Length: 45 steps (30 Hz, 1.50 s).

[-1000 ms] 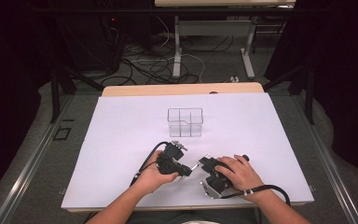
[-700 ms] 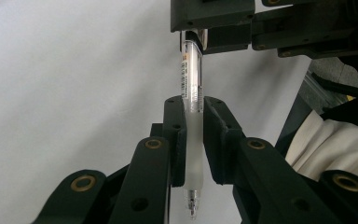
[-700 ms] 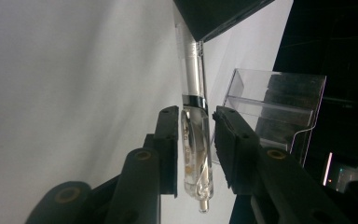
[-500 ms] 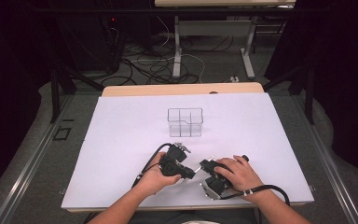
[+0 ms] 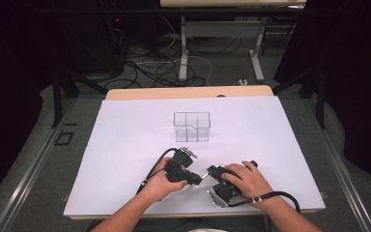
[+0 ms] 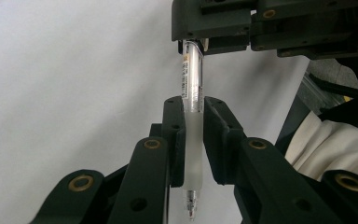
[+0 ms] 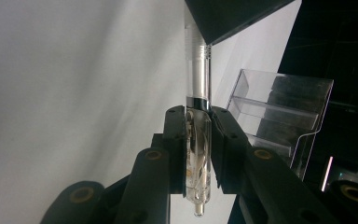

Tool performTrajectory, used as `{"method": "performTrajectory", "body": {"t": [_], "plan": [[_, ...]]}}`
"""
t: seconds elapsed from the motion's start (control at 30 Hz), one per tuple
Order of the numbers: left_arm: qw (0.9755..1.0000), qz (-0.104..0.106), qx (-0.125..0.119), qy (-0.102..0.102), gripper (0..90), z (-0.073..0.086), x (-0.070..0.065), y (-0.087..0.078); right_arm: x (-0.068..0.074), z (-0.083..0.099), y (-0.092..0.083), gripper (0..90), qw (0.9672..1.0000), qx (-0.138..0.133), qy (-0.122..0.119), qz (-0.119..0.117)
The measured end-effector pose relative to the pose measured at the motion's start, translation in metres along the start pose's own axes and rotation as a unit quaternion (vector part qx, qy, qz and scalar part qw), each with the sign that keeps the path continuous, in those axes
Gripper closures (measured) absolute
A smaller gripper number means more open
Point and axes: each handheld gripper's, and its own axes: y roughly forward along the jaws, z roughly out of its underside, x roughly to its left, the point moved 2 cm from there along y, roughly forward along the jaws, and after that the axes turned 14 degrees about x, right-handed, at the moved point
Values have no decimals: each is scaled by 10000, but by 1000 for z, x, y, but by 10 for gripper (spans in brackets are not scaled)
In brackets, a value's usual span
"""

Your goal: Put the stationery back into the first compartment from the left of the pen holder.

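A clear pen [image 6: 191, 74] with a frosted grip spans the gap between both grippers, just above the white table cover [image 5: 125, 145] near its front edge. My left gripper [image 6: 193, 105] is shut on the frosted grip, with the writing tip pointing back past its jaws. My right gripper [image 7: 198, 114] is shut on the clear rear barrel of the pen [image 7: 198, 84]. In the high view the left gripper [image 5: 193, 176] and right gripper [image 5: 211, 173] meet nose to nose, each held by a hand.
A clear plastic organizer box [image 5: 192, 126] with compartments stands upright at the middle of the table, beyond the grippers; it also shows as the organizer [image 7: 279, 116]. Cables trail from both grippers toward the front edge.
The left gripper has shifted slightly right and toward the front, closing in on the right gripper. The organizer has not moved.
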Motion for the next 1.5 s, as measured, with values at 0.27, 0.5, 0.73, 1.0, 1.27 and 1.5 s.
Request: {"method": "performTrajectory", "body": {"t": [0.27,0.5,0.73,1.0,1.27,1.5], "plan": [[9995,112,-202,-225,693,1,8,-6,0,1,1,779,10000,-4,-8,-14],[9985,73,-419,-349,593,4,16,-13,1,2,1,780,10000,36,23,-64],[9964,-84,-654,-532,533,7,26,-19,0,2,1,782,10000,-3,67,-34],[9903,-647,-968,-758,448,12,40,-27,-1,3,1,783,9999,13,92,-57],[9802,-1173,-1288,-943,372,17,54,-35,-1,3,1,785,10000,3,93,-24],[9724,-1477,-1546,-935,324,21,67,-44,-2,4,1,787,9998,40,180,30]]}}
